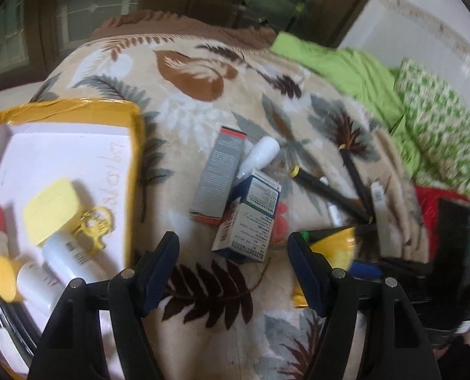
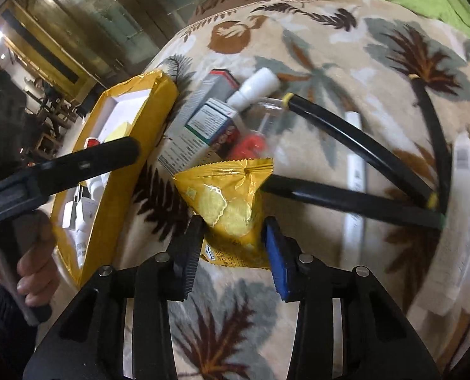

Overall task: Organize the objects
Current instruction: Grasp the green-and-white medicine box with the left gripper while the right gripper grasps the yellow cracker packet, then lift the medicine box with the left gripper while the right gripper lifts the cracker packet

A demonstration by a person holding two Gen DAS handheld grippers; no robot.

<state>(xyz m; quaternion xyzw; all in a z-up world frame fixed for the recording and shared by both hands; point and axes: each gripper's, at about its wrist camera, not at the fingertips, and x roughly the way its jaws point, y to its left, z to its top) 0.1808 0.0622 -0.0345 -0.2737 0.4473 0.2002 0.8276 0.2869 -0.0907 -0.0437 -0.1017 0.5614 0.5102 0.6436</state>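
boxes [image 1: 241,212] crowd centre, blanket [image 1: 203,300] foreground free

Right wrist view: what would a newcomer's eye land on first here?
The yellow snack packet, sitting between the pads of the right hand-held gripper, low in the middle. Left of it stands the yellow-edged tray, already holding small bottles. Right of it, black pens lie crossed on the leaf-print blanket.

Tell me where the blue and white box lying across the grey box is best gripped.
Grip the blue and white box across its long side faces near the raised end, from above: it lies tilted on the grey box, so those faces stand clear of the blanket.
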